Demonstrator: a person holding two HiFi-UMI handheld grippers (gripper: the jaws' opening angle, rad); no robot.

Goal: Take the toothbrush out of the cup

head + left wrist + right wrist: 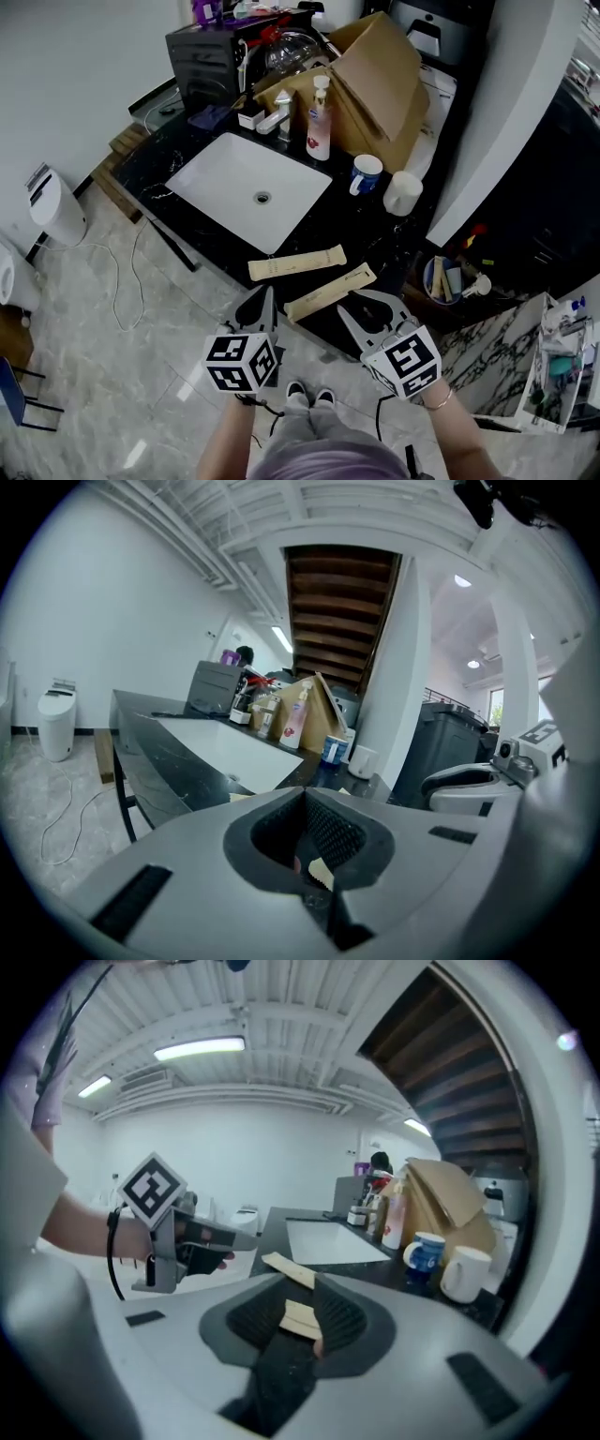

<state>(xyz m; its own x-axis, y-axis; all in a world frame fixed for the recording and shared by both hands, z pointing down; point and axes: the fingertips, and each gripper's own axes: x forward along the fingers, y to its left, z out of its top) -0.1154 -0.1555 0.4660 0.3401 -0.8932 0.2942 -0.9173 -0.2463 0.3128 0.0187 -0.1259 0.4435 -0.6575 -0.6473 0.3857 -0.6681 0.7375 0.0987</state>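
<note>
Both forearms enter the head view from six o'clock and both tools point toward twelve, dipped a little below level, marker cubes up. Left gripper (263,302) hangs just off the near edge of the black counter (375,234); jaws drawn together at the tips in its own view (305,799), nothing pinched, only a sliver of tan showing low in the slit. Right gripper (361,302) sits at the left one's three o'clock, well apart from it, wrist carrying a thin bracelet. Its jaws stand slightly spread (314,1290); the nearer tan packet (330,291) on the counter shows through the gap, pads not pressing on it. A second tan packet (297,263) lies beside the first at its eleven o'clock. The blue-and-white cup (366,172) stands upright at three o'clock of the white sink basin (230,183), far from both tools, with a white mug (403,192) just beside it at its four o'clock. The toothbrush is too small to make out in the cup from any view. Soap bottle (320,127) and cardboard box (380,80) stand behind, toward twelve.
</note>
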